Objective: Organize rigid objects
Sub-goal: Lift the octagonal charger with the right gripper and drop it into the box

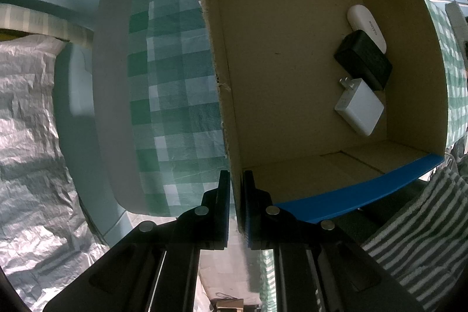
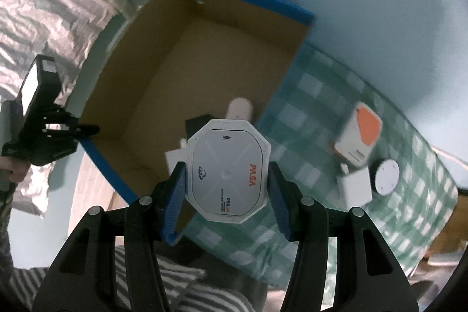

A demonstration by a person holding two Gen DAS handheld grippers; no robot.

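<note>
The right hand-held gripper [image 2: 227,189] pinches a white octagonal device [image 2: 228,176] marked PASA, held above the near corner of the cardboard box [image 2: 163,72]. The left hand-held gripper [image 1: 235,189] is pressed together on the box's side wall [image 1: 222,95]. Inside lie a white charger [image 1: 359,107], a black block [image 1: 362,59] and a white oval case [image 1: 367,27]. On the bench's checked cloth [image 2: 307,119] beside the box sit an orange-and-white box [image 2: 358,133], a white adapter [image 2: 354,189] and a round white disc [image 2: 387,176].
</note>
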